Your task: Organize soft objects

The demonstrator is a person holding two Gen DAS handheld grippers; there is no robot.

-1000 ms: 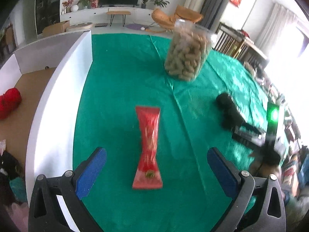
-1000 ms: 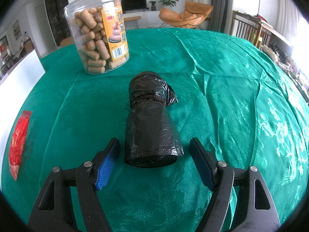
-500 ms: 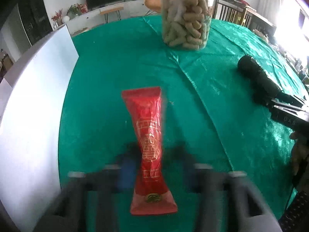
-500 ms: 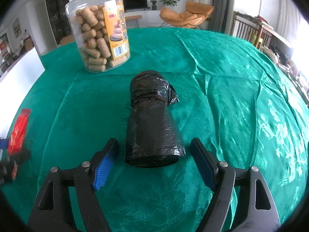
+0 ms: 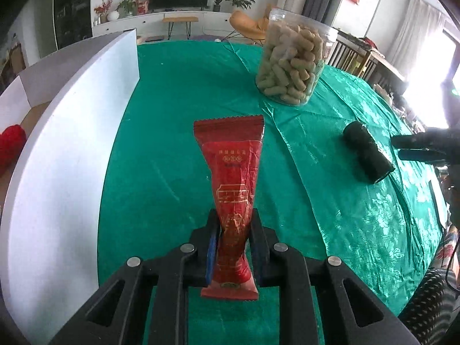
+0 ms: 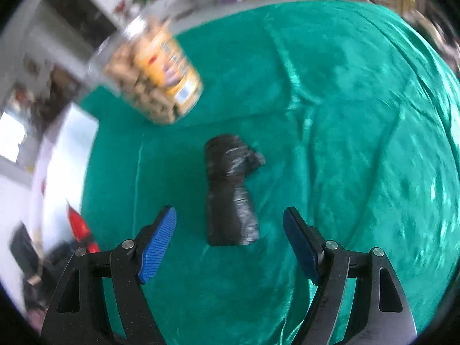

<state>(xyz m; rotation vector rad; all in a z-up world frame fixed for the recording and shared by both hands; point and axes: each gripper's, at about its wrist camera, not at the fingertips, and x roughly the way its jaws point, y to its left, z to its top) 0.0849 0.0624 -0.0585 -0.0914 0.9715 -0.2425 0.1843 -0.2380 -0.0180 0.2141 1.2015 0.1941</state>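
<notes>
A green satin tablecloth (image 5: 178, 132) covers the table in a living room. In the left wrist view, the left gripper (image 5: 234, 250) is clamped on a red snack packet (image 5: 234, 189), long axis pointing away, with a white bin wall (image 5: 72, 149) just to its left. In the blurred right wrist view, the right gripper (image 6: 230, 244) stands wide apart, empty, above a black bag roll (image 6: 230, 192) lying lengthwise straight ahead; only here does the snack jar (image 6: 155, 77) show its yellow label.
</notes>
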